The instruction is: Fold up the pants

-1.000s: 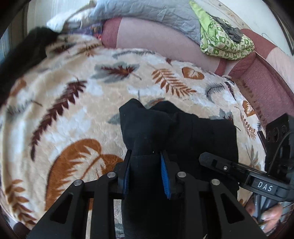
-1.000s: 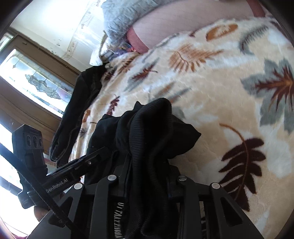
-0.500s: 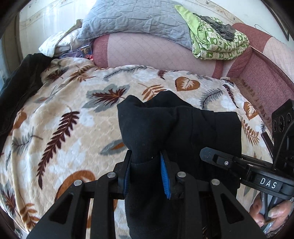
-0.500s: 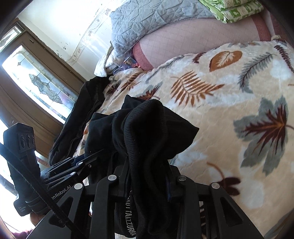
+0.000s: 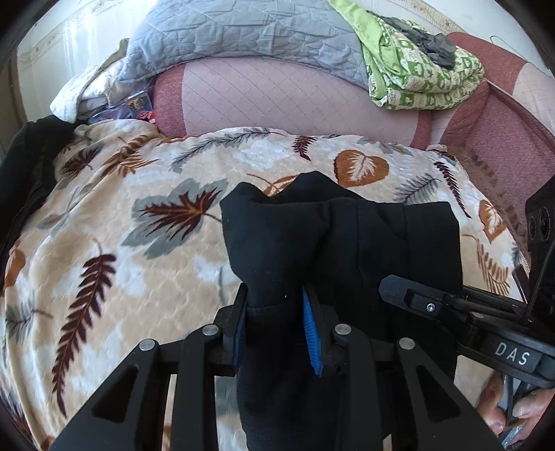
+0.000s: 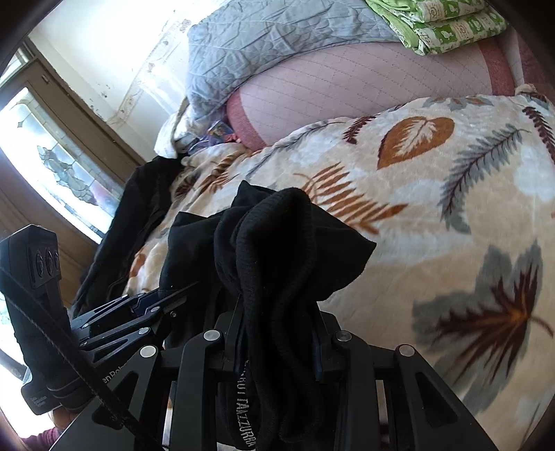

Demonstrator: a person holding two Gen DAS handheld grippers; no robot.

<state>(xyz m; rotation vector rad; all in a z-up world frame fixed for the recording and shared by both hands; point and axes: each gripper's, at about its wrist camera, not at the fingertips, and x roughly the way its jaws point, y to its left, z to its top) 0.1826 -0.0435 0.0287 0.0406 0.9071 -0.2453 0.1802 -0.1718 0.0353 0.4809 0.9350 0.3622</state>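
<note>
You hold the black pants [image 5: 340, 249] bunched and lifted above the bed [image 5: 121, 243], one gathered edge clamped in each gripper. The left gripper [image 5: 275, 329] pinches a thick fold between its blue pads; the right gripper [image 6: 277, 333], just beside it on the right, clamps a ribbed edge. Judging by the hanging bundle, the pants are partly doubled over but not yet laid flat, so the final folds and smoothing remain. No containers are in view. Beyond the grippers lie a grey quilt [image 5: 242, 31] and a green cloth [image 5: 416, 76].

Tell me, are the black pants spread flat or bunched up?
Bunched up: both tongs pinch the pants, which hang in thick folds.
</note>
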